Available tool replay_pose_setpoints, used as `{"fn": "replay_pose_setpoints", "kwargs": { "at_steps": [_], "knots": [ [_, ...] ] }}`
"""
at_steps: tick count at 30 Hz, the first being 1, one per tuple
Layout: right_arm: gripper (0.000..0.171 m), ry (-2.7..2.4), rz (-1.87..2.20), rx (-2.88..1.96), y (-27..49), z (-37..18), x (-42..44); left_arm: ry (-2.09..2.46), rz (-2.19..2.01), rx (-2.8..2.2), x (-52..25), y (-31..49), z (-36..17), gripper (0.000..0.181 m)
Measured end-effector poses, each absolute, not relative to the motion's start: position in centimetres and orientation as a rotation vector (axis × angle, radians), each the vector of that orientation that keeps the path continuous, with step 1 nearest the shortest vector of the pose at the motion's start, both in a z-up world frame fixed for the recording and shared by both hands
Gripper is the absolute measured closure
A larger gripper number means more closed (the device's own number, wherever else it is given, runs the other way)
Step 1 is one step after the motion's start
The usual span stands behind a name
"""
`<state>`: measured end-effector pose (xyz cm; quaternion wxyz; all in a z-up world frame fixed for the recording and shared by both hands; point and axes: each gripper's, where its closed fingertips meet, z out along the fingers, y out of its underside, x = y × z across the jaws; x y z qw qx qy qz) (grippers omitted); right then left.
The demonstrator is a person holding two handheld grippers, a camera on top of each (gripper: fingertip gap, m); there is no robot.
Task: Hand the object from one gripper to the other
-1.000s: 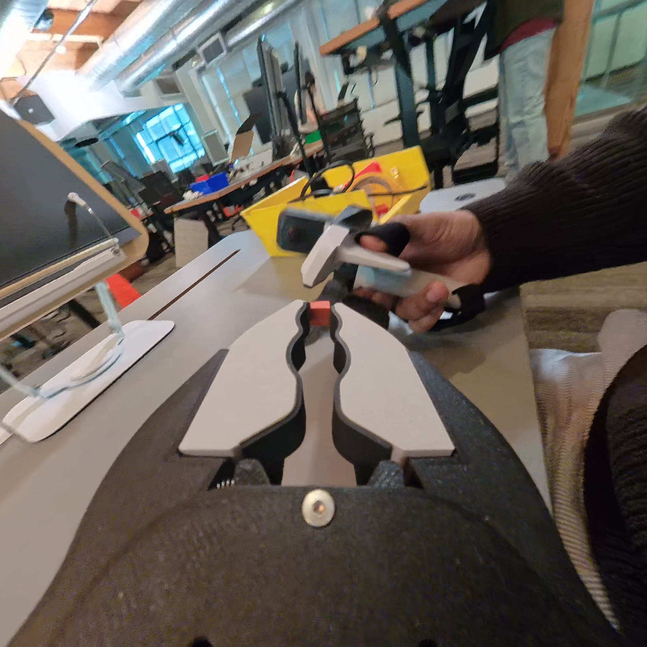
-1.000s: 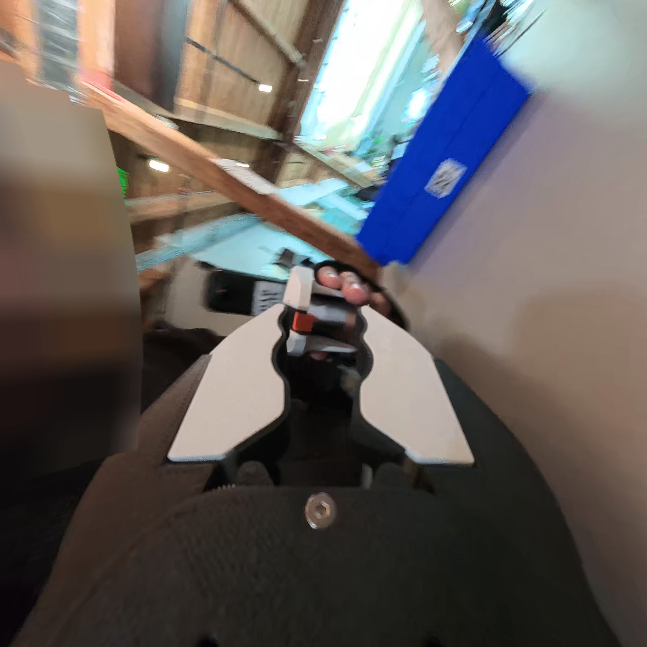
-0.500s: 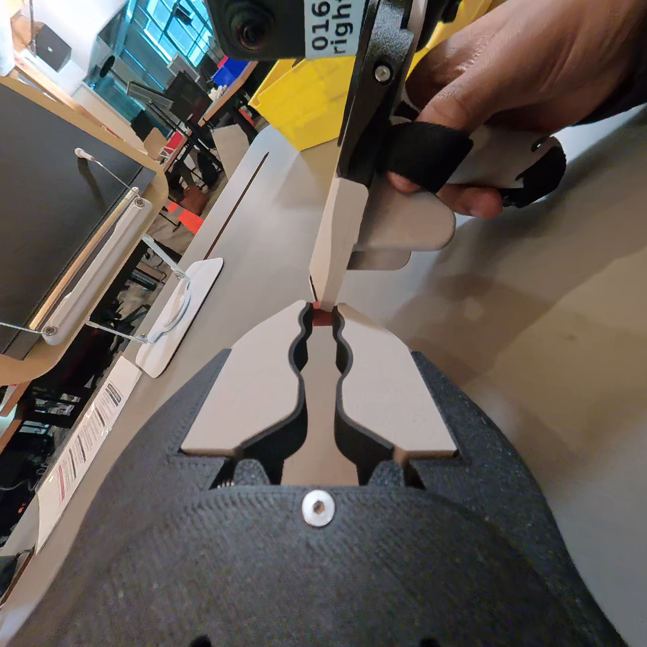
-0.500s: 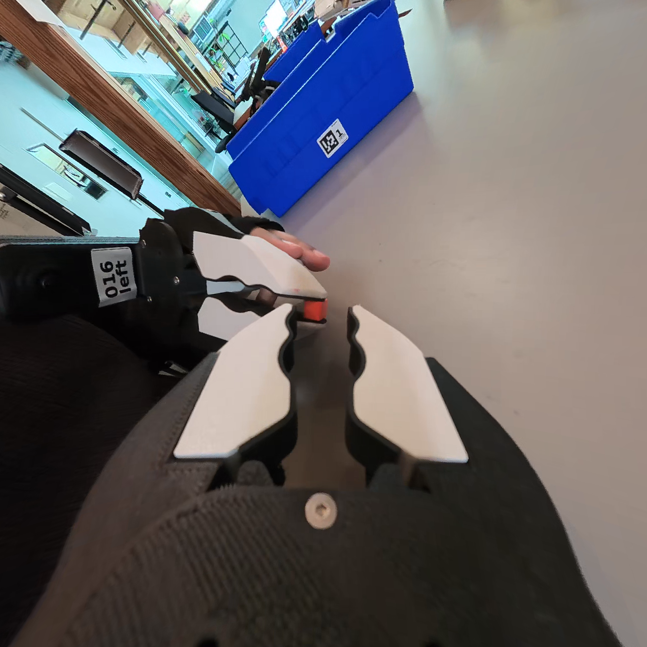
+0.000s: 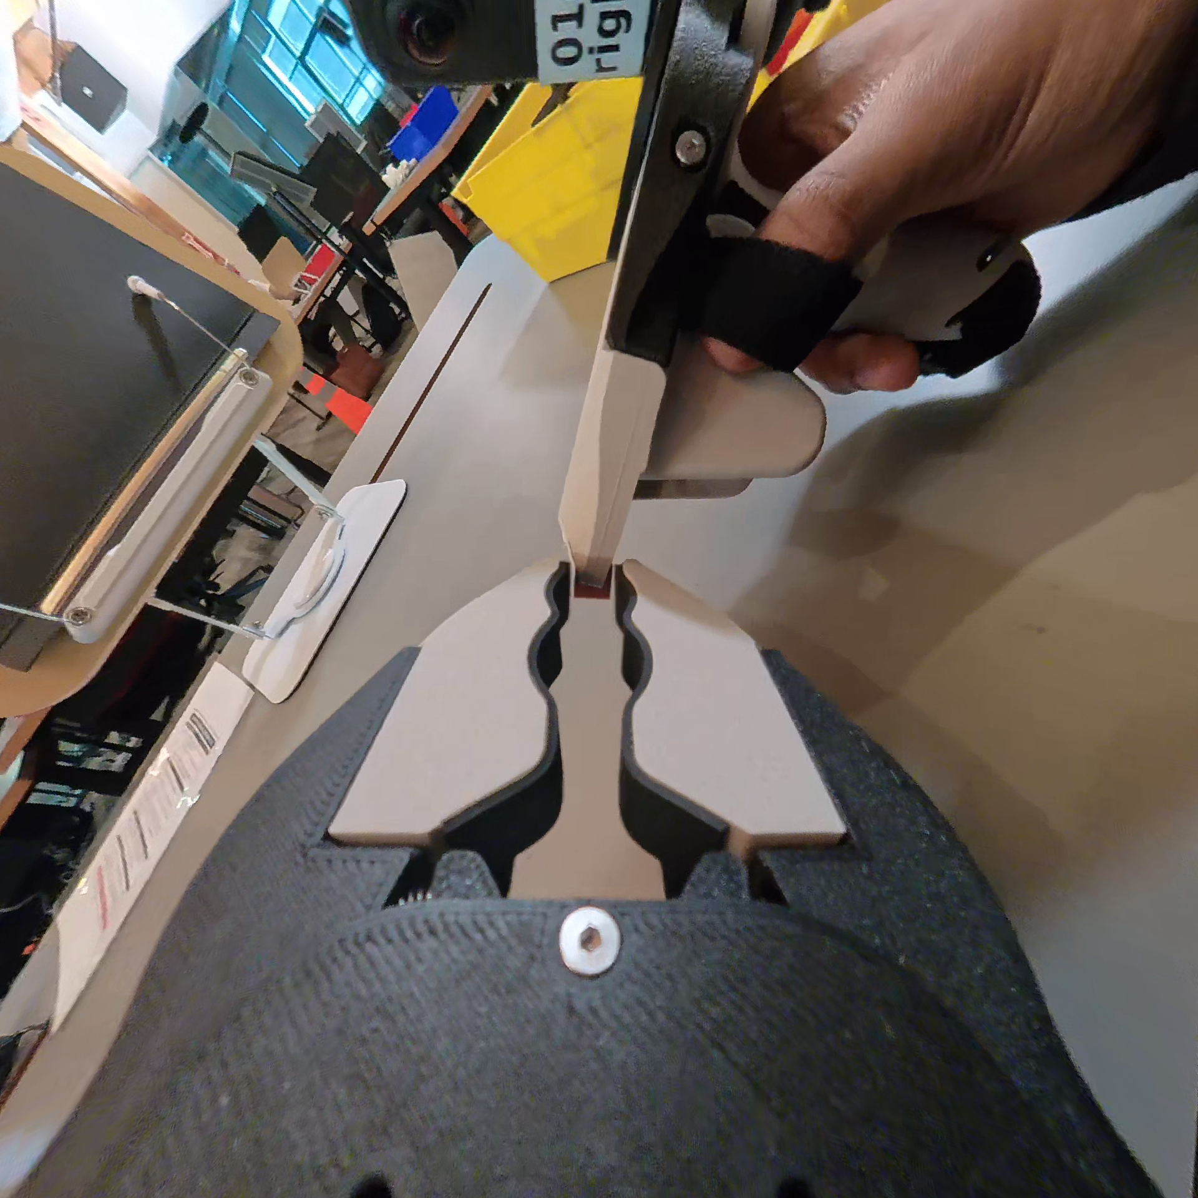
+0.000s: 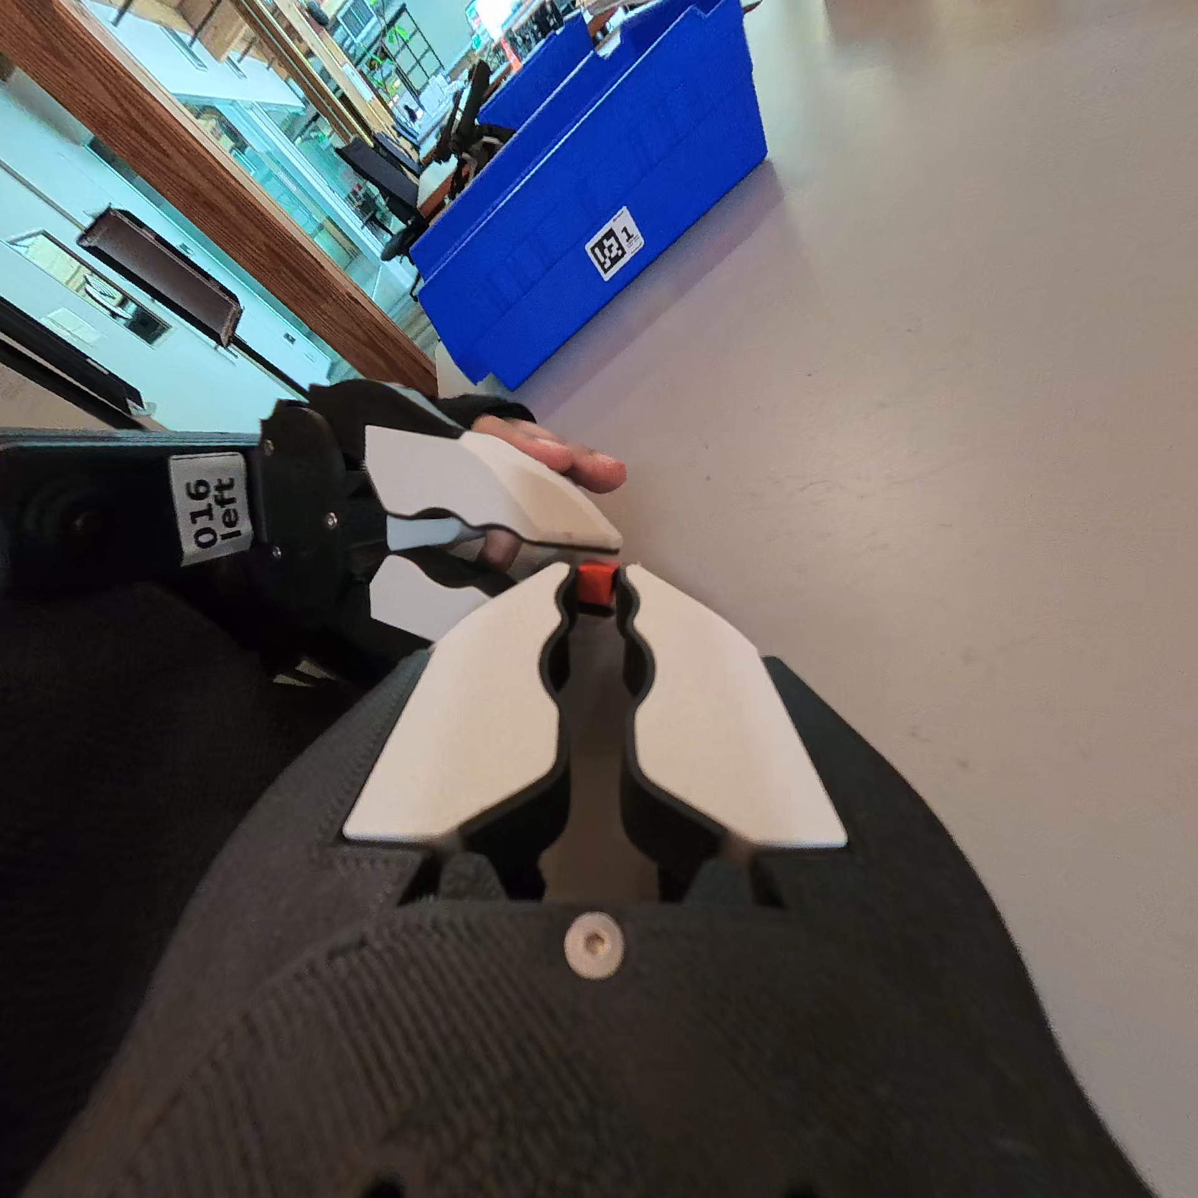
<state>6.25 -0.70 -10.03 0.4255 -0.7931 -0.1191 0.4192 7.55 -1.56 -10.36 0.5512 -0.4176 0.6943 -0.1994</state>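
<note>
A small red block [image 5: 590, 591] sits between the tips of my left gripper [image 5: 591, 577], which is shut on it. My right gripper [image 5: 587, 551] comes down from above, held by a hand [image 5: 940, 129], with its tips on the same block. In the right wrist view my right gripper [image 6: 595, 574] is shut on the red block [image 6: 595, 581]. There the left gripper [image 6: 583, 551] reaches in from the left with its tips against the block. Both grippers hold the block above the grey table [image 5: 972, 648].
A yellow bin [image 5: 557, 188] stands at the far end of the table. A blue bin [image 6: 583, 214] stands on the table [image 6: 972, 454] in the right wrist view. A black panel in a wooden frame [image 5: 97, 389] and a white stand base [image 5: 324, 583] are at the left. Left and right tips are no more than a few centimetres apart.
My right gripper came in over the left gripper's tips and went from open to shut on the red block. The left gripper stayed shut on it.
</note>
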Motion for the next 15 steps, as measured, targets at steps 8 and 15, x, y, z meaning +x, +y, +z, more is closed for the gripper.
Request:
{"fn": "replay_pose_setpoints", "kwargs": {
  "at_steps": [8, 15],
  "knots": [
    [0.160, -0.161, 1.364, -1.826, -0.9, -7.9, 6.6, 1.576, -0.624, -1.034, 7.6, -1.4, -9.8, 0.150],
    [0.160, -0.115, 1.706, -1.619, -1.9, -5.4, 6.4, 1.461, -0.879, -0.955, 7.3, -2.5, -7.3, 0.144]
  ]
}}
